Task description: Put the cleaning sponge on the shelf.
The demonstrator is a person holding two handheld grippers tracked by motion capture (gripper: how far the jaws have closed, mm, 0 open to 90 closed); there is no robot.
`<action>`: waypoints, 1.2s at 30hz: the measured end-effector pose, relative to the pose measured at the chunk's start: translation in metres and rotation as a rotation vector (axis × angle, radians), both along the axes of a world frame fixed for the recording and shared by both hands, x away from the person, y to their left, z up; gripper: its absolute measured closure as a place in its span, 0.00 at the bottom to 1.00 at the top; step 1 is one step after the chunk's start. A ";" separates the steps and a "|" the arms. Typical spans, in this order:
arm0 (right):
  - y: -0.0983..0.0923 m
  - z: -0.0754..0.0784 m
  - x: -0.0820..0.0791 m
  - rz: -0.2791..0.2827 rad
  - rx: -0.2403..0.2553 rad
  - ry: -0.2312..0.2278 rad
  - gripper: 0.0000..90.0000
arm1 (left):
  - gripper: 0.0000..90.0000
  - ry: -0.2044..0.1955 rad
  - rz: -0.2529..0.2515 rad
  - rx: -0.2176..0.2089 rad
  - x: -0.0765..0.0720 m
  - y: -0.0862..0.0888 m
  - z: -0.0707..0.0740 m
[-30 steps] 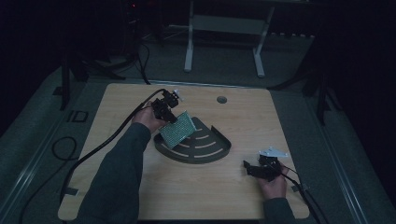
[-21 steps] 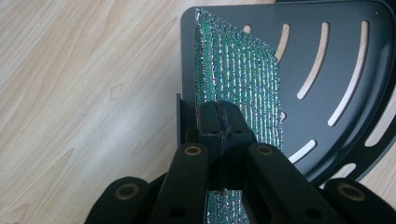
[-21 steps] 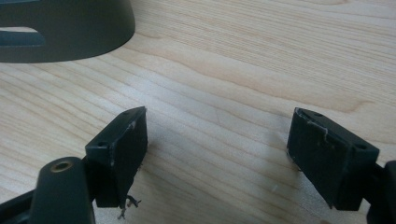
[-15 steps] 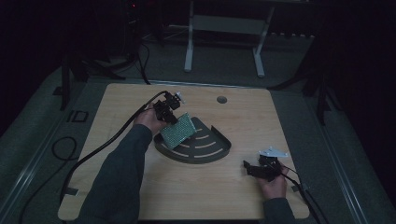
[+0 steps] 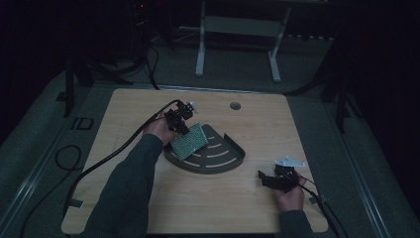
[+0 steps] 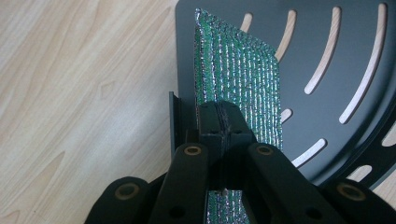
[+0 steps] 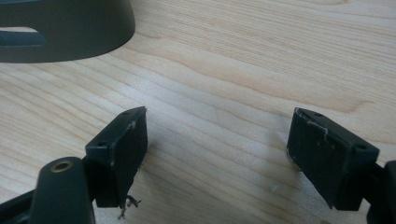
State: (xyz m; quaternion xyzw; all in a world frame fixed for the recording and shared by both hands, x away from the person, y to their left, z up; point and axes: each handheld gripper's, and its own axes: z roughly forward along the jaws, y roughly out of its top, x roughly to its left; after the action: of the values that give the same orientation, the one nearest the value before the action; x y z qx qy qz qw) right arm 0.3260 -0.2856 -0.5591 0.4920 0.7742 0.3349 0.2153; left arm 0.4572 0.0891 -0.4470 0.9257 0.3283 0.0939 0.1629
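Fingers [image 6: 219, 122] of the left gripper [image 5: 179, 118] are clamped on one edge of a glittery green pouch [image 6: 243, 88], which stands on edge just beyond their tips, over the near side of a dark slotted tray [image 6: 327, 56]. The right gripper [image 5: 277, 179] rests low over the counter [image 7: 243, 70] with its fingers [image 7: 122, 140] wide apart and bare wood between them, the tray's rim well ahead.

Risk, as I judge it: the grip takes only a narrow strip of slick foil, so a twist or quick swing could let the pouch slide out or flop over the tray's edge. No brand, label or writing is readable.
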 end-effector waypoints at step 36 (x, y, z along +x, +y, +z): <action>0.000 0.000 0.000 0.000 0.000 0.000 0.22 | 0.99 -0.003 -0.013 0.146 0.000 -0.002 -0.016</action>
State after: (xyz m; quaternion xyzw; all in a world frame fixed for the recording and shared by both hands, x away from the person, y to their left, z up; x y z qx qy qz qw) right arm 0.3260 -0.2856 -0.5591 0.4921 0.7742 0.3348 0.2153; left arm 0.4568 0.0869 -0.4629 0.9370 0.3144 0.1182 0.0959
